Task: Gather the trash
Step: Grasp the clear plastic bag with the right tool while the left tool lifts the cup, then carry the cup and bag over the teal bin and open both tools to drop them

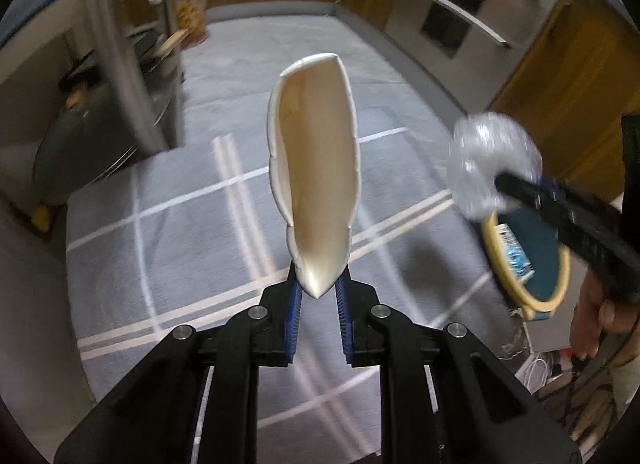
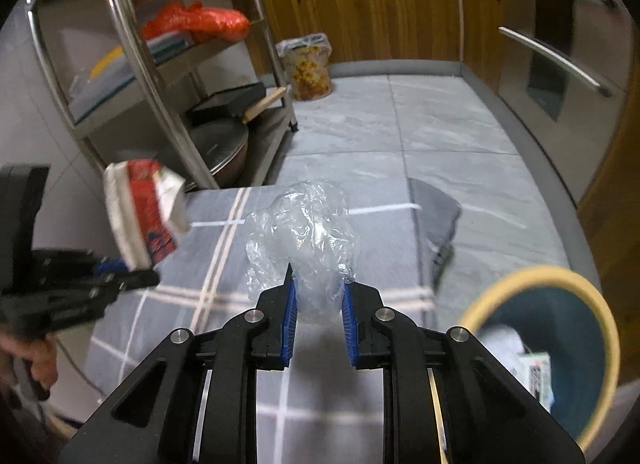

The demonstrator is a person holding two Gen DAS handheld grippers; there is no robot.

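Crumpled clear plastic (image 2: 304, 240) sits clenched in the right claw (image 2: 319, 288); the left claw (image 1: 319, 284) grips what looks like a squashed paper cup (image 1: 316, 168).

- A steel rack (image 2: 132, 76) stands at the left, with orange bags (image 2: 200, 20) on 1 shelf and a dark pan (image 2: 220, 144) lower.
- A grey plaid cloth (image 1: 168, 232) covers the surface below.
- Wooden cabinets (image 2: 360, 4) line the far wall.
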